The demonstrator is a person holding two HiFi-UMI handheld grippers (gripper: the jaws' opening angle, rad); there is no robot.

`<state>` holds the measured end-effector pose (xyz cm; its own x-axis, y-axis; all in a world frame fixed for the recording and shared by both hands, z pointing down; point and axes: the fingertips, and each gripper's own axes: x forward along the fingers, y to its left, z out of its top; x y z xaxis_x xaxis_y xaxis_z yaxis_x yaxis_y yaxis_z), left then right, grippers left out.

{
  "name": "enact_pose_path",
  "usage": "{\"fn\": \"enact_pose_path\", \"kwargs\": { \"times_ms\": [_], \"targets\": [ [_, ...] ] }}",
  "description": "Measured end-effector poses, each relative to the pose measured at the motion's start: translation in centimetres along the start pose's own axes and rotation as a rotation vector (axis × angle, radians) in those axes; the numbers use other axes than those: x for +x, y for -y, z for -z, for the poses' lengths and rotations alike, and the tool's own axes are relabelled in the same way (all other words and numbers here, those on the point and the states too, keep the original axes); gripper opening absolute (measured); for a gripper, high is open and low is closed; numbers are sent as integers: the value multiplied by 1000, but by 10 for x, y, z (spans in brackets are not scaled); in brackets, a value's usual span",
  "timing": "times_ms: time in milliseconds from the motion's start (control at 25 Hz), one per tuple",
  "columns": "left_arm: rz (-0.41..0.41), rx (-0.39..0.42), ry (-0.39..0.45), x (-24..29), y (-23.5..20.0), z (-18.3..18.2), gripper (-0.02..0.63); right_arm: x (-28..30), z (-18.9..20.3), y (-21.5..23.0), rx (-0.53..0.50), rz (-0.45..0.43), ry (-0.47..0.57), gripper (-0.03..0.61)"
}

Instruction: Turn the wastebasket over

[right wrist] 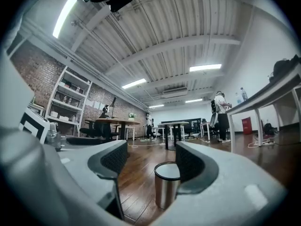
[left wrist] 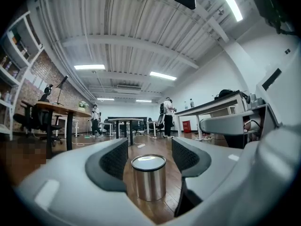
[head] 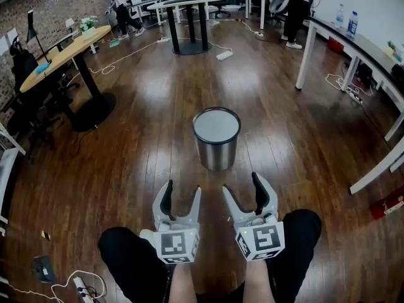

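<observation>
The left gripper (head: 183, 193) and right gripper (head: 242, 187) are held side by side, level, pointing away from the person. Both have jaws spread apart, gripping nothing.

A steel wastebasket (head: 216, 145) stands on a dark wooden floor (head: 139, 150) in an open office, a little ahead of the left gripper (head: 182, 196) and the right gripper (head: 243, 189). Both are held side by side above the person's knees (head: 126, 251), fingers (head: 166, 199) spread, nothing between them. A wooden surface (head: 63, 52) lines the left, a white desk (head: 353, 46) the right; two people (head: 117, 2) stand at the far end.
</observation>
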<state>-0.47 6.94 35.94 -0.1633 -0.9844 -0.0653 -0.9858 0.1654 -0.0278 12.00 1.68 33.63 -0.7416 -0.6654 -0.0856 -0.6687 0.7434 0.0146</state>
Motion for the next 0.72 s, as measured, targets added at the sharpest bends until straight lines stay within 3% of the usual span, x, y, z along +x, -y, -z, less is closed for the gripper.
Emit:
{"fn": "enact_pose_path", "kwargs": {
  "times_ms": [240,440,720],
  "targets": [
    [27,7,24,16,-11,-12,318,16,-15,2,-30,1,38,310],
    [100,26,55,39,-17,-34,313,30,-35,13,-69,30,72,310],
    [129,-2,67,39,-24,-30,310,34,-15,12,-134,44,-8,310]
  ]
}}
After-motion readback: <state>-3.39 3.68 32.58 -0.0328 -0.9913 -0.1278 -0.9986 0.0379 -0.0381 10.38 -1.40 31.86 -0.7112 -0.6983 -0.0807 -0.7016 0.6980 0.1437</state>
